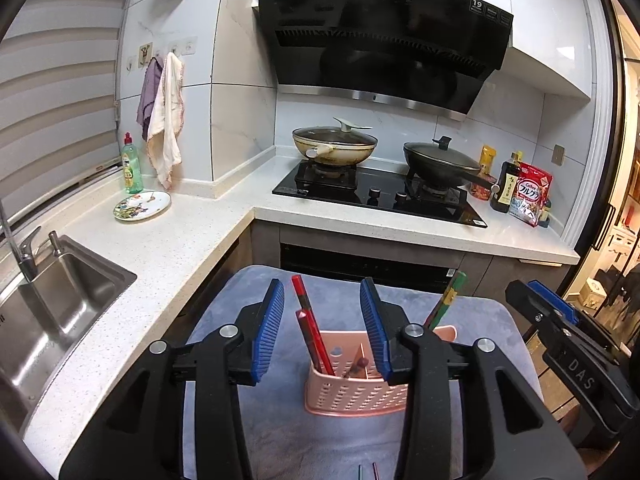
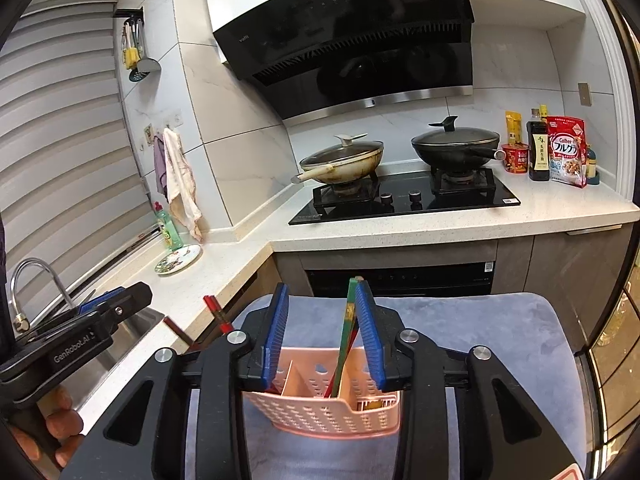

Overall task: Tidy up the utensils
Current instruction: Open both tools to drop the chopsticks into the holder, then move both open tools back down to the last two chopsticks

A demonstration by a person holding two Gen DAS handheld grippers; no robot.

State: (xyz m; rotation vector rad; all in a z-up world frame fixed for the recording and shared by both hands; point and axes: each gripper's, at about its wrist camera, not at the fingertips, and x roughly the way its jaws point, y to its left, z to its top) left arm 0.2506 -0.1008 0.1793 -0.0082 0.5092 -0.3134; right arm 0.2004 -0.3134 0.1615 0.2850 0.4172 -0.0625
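Observation:
A pink perforated utensil holder (image 1: 352,390) stands on a blue-grey mat (image 1: 280,432). Red chopsticks (image 1: 310,328) stand in its left compartment. Green chopsticks (image 1: 448,300) stand in another compartment. My left gripper (image 1: 326,324) is open above the holder, with the red chopsticks between its pads, untouched. My right gripper (image 2: 324,332) is open above the holder (image 2: 320,408). The green chopsticks (image 2: 347,332) lean beside its right pad. The red chopsticks (image 2: 218,314) show at left. Chopstick tips (image 1: 367,472) lie on the mat at the bottom edge.
A steel sink (image 1: 52,308) and tap are on the left. A patterned plate (image 1: 142,206) and a green bottle (image 1: 132,166) stand on the white counter. Two lidded woks (image 1: 334,146) sit on the hob. Sauce bottles and a cereal bag (image 1: 530,198) stand at right.

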